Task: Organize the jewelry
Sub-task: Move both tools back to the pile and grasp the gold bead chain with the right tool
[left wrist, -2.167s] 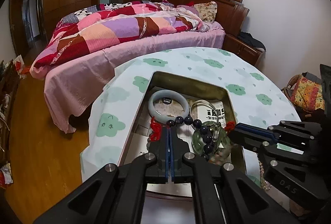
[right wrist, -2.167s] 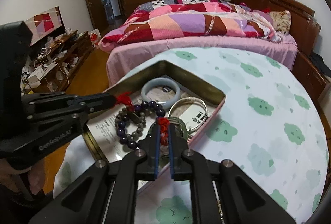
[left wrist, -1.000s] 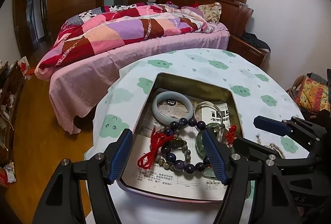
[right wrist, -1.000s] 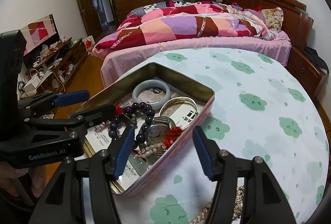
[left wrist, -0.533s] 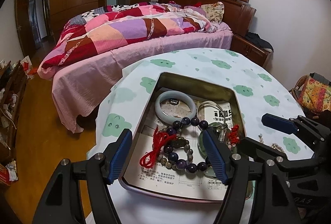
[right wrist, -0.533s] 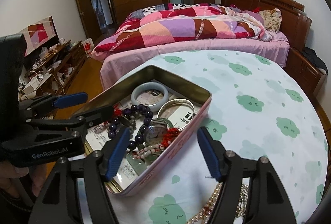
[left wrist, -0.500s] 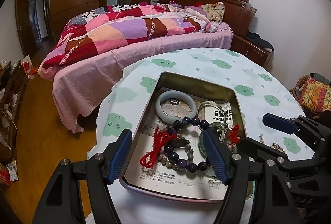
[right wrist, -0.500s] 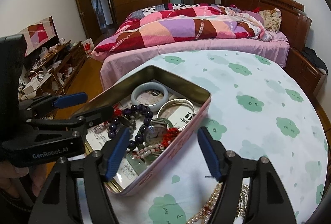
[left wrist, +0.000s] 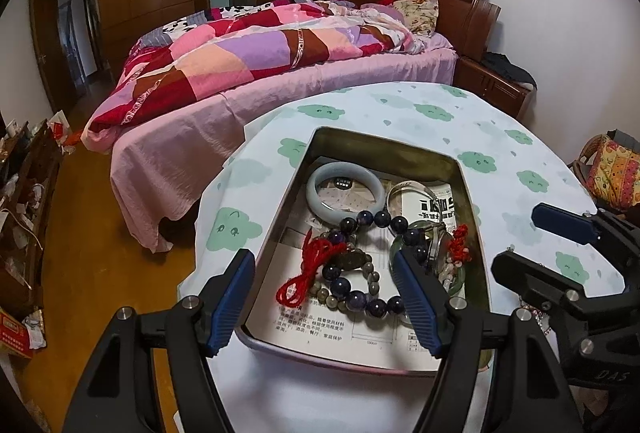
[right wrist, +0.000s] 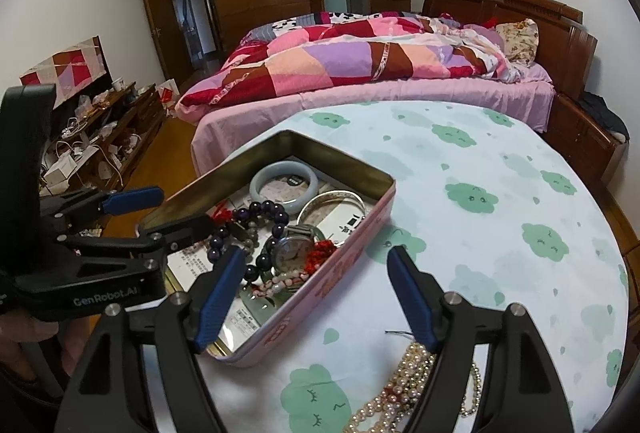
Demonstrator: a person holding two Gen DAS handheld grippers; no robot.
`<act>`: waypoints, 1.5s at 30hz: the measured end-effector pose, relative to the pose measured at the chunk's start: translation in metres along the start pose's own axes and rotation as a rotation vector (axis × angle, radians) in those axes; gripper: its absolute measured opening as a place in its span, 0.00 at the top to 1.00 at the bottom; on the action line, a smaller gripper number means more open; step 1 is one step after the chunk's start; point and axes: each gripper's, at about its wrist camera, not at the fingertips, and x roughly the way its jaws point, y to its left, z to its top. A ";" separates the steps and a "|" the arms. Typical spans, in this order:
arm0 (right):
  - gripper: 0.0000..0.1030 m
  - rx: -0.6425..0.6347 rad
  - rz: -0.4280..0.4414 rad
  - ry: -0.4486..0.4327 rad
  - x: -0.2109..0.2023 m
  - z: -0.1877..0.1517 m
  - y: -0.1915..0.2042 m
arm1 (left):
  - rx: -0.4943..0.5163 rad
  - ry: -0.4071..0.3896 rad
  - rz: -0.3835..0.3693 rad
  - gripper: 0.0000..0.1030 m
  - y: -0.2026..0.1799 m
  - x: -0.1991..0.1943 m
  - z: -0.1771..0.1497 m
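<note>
Pearl necklace (right wrist: 404,389) lies lower right, just beneath the right gripper (right wrist: 316,293), whose empty jaws are opening; left gripper (left wrist: 326,299) released.

A round table (right wrist: 500,169) in a white cloth with green clouds bore a pink tin (right wrist: 320,285) and, near it, a pearl necklace (right wrist: 404,389).

"GenRobot.AI" on left tool (right wrist: 132,211); "DAS" on right tool (left wrist: 560,245)
</note>
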 end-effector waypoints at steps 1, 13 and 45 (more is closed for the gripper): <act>0.26 -0.003 -0.005 -0.001 -0.002 -0.001 0.000 | 0.002 0.000 -0.003 0.31 0.000 0.000 0.000; 0.26 0.058 -0.063 -0.008 -0.021 -0.019 -0.028 | 0.062 0.000 -0.039 0.31 -0.032 -0.011 -0.007; 0.49 0.041 -0.196 0.185 -0.016 -0.089 -0.075 | 0.193 0.015 -0.190 0.31 -0.103 -0.017 -0.038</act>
